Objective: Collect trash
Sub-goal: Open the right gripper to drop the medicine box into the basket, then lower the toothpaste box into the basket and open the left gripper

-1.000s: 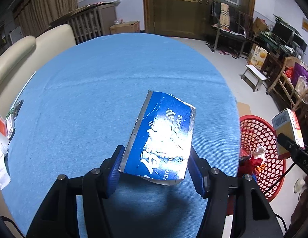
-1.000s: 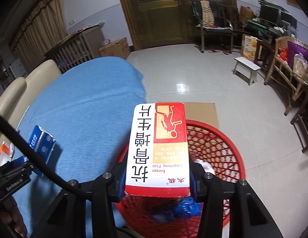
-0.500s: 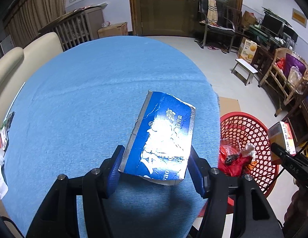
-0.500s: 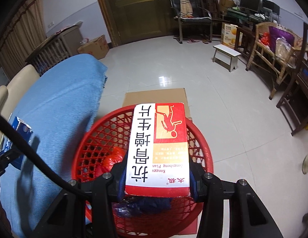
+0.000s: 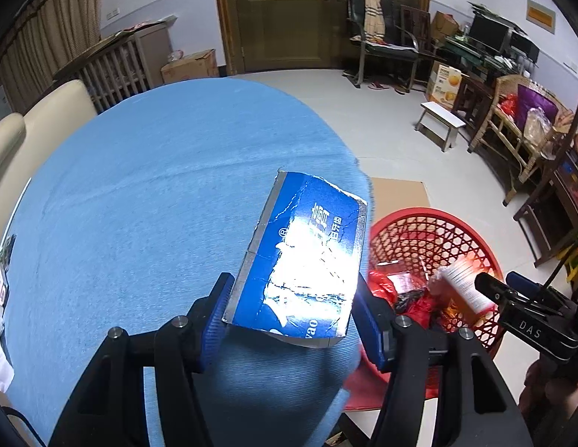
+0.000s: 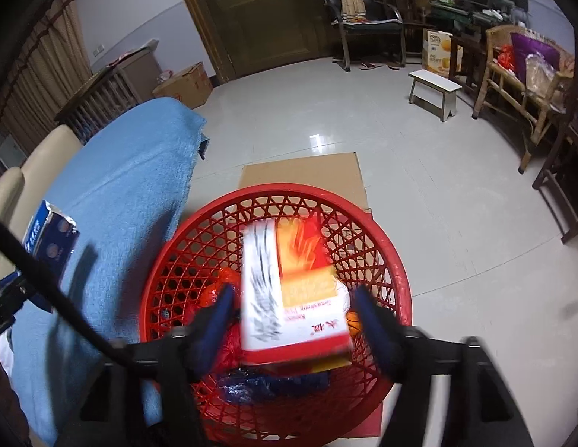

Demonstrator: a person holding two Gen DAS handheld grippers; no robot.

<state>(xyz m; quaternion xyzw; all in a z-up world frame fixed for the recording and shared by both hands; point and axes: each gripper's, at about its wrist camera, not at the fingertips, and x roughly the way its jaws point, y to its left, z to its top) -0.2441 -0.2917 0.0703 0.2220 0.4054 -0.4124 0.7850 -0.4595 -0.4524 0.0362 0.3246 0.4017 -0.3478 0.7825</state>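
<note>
My left gripper (image 5: 294, 320) is shut on a torn blue box (image 5: 307, 260) and holds it over the right edge of the blue-clothed table (image 5: 140, 205). My right gripper (image 6: 294, 316) is open above the red mesh basket (image 6: 393, 272). The red, yellow and white medicine box (image 6: 289, 290) is blurred, free of the fingers and dropping into the basket. The left wrist view shows the basket (image 5: 430, 219), the falling box (image 5: 462, 288) and the right gripper (image 5: 512, 298) beside it.
The basket holds red and blue wrappers and stands on flat cardboard (image 6: 304, 175) on the tiled floor. A cream sofa (image 5: 39, 119) lies behind the table. A small stool (image 6: 434, 93), chairs and cluttered furniture stand at the right.
My right gripper has opened and let go of the medicine box, which falls into the basket. My left gripper has carried the blue box right, towards the table's edge and the basket.
</note>
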